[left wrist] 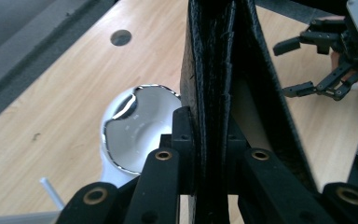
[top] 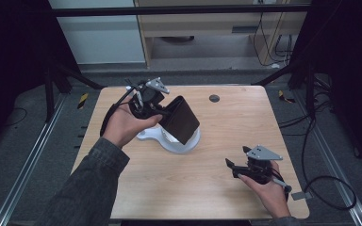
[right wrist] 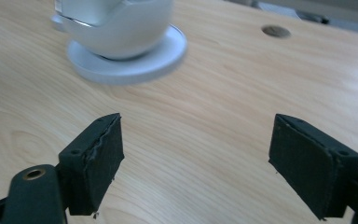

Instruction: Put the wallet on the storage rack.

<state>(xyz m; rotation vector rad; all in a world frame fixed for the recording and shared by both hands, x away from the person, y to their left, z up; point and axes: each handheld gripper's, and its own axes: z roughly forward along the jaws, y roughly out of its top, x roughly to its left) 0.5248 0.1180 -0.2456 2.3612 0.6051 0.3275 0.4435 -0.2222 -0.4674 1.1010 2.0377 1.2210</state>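
A black, textured leather wallet (top: 180, 120), folded, is clamped between the jaws of the left gripper (top: 162, 112) and held in the air above the wooden table (top: 226, 136). In the left gripper view the wallet (left wrist: 214, 84) stands on edge, rising straight out from between the pads, with one flap splayed slightly to the side. Just beneath it on the table is seen a white, round device with a shiny chrome-rimmed top and a flat disc base (top: 174, 141).

The right gripper (top: 233, 168) is held low over the table's near right part, well apart from the wallet; its jaws stand wide apart with nothing between them.

The step in hand is judged to be carrying the wallet. The grip is best kept firm near the fold, and the loose flap should be kept clear of the white device.
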